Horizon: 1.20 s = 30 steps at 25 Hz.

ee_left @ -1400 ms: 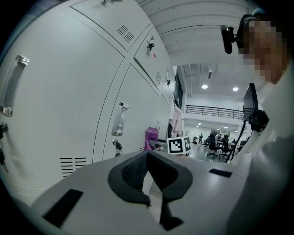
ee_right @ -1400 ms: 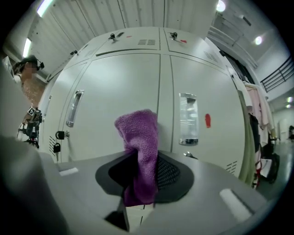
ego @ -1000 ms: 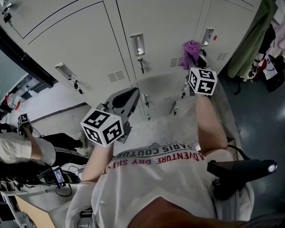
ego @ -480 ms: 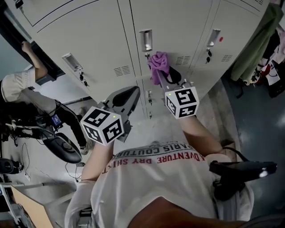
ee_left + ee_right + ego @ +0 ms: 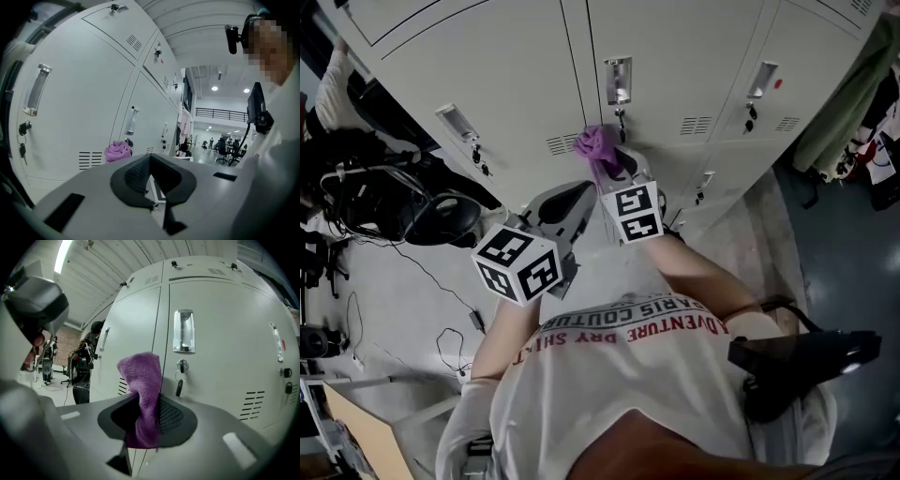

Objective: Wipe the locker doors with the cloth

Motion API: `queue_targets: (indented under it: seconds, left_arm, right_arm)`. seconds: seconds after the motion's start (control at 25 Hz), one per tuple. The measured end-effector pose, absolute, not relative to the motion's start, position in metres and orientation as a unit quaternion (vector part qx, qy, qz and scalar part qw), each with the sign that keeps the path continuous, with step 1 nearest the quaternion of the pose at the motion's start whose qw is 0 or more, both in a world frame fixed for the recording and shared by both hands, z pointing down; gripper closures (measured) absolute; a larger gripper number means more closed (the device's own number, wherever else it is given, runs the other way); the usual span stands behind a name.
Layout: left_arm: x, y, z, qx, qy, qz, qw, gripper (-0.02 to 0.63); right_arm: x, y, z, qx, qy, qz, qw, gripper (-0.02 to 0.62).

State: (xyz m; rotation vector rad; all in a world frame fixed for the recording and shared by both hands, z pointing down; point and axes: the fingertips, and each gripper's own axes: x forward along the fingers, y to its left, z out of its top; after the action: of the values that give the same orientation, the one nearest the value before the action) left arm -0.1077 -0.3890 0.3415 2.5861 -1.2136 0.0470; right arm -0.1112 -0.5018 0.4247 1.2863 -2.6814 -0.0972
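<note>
Right fingers [image 5: 174, 417] around purple cloth [image 5: 140, 380].

The crumpled purple terry cloth [image 5: 140, 380] is showing one even violet, unpatterned, against the pale grey metal locker doors [image 5: 516, 75], which are carrying dark slotted vents and shiny chrome handles [image 5: 183, 331]. The right gripper [image 5: 149, 401] and left gripper [image 5: 150, 157] are both showing light grey shells with black ribbed pads, and each one's cube [image 5: 517, 264] is wearing bold black squares on white (rather like a puzzle grid). The person's white T-shirt [image 5: 628, 394] is bearing red and dark lettering. At two o'clock in the head view, an olive-green hanging garment [image 5: 839, 94] is standing out beside the dark blue-grey floor [image 5: 853, 253].
</note>
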Motion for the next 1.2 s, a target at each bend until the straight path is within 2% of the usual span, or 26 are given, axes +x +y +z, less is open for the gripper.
queue_targets:
  seconds: [0.6,0.96,1.2]
  left_arm:
    - [-0.104,-0.402,0.35,0.896,-0.418,0.024,0.15,0.606]
    - [-0.095,-0.405,0.354,0.899,-0.41,0.023,0.152,0.606]
    - [-0.088,-0.409,0.358,0.902,-0.402,0.025,0.157,0.606]
  right_arm:
    - [-0.089,-0.541,0.429,0.475,-0.876,-0.007,0.083,0.514]
    - [-0.033,-0.555,0.43,0.502,-0.86,-0.024,0.089,0.514]
    - [0.025,-0.567,0.429,0.536,-0.841,-0.013,0.067,0.514]
